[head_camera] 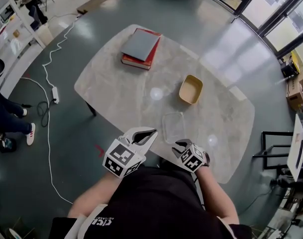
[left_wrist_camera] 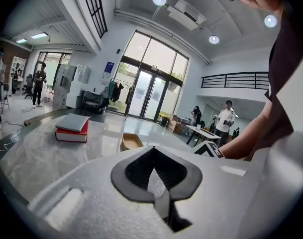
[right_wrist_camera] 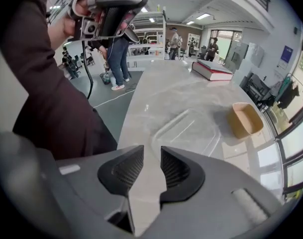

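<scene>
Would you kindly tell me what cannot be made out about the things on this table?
Books: titles and spine print are too small in every view.
Clear container: see-through against the table; no view settles whether it is a lid or a tub.
Table's near edge: covered by the left gripper, the right gripper and the person's torso in the head view.

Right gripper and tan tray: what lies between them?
A clear plastic container lies between the right gripper and the tan tray; the right gripper view shows it.
</scene>
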`<state>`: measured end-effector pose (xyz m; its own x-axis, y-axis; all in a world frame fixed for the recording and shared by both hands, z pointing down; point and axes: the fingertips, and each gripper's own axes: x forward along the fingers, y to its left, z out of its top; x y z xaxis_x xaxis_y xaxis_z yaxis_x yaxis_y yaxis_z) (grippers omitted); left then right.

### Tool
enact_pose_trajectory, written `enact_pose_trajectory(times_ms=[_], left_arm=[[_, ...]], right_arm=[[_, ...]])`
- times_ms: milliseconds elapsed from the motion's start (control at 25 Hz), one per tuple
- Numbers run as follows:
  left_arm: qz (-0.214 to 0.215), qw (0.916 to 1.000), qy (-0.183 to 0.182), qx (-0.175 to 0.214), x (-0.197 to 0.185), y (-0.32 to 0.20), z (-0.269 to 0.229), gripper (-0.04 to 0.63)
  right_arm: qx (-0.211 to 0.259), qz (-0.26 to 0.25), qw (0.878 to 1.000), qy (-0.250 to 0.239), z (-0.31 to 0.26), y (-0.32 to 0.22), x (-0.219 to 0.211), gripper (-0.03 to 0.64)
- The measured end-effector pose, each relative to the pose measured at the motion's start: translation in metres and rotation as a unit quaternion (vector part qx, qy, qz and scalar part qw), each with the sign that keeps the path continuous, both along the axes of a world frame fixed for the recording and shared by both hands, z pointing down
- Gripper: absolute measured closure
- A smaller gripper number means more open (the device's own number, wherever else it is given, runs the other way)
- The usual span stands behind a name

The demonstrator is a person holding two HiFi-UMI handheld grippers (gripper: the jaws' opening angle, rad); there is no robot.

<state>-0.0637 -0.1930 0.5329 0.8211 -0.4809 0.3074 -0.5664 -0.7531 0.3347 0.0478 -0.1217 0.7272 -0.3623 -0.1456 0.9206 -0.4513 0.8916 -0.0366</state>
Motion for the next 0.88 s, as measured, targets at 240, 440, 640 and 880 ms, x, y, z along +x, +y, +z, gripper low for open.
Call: enact_pose_trajectory(times_ms=[240, 440, 640, 880], left_arm=[[-0.014, 0.9999, -0.002, -0.008, -0.007, -0.006, 0.002, 0.594], [-0.031, 0.9995, 0.003, -0.01, -0.017, -0.011, 0.003, 0.594], [-0.044, 0.9989, 0.002, -0.015, -0.027, -0.011, 0.008, 0.594], [-0.048, 0.9985, 0.006, -0.025, -0.035, -0.005, 0.014, 0.594]], right_arm=[[-0.021, -0.085, 0.994, 0.059, 0.033, -0.002, 0.0, 0.508], [-0.038, -0.116, 0.989, 0.08, 0.05, 0.001, 0.0, 0.514], [-0.026, -0.13, 0.987, 0.094, 0.052, 0.0, 0.001, 0.541], [-0.017, -0.128, 0.986, 0.104, 0.055, 0.004, -0.002, 0.548]])
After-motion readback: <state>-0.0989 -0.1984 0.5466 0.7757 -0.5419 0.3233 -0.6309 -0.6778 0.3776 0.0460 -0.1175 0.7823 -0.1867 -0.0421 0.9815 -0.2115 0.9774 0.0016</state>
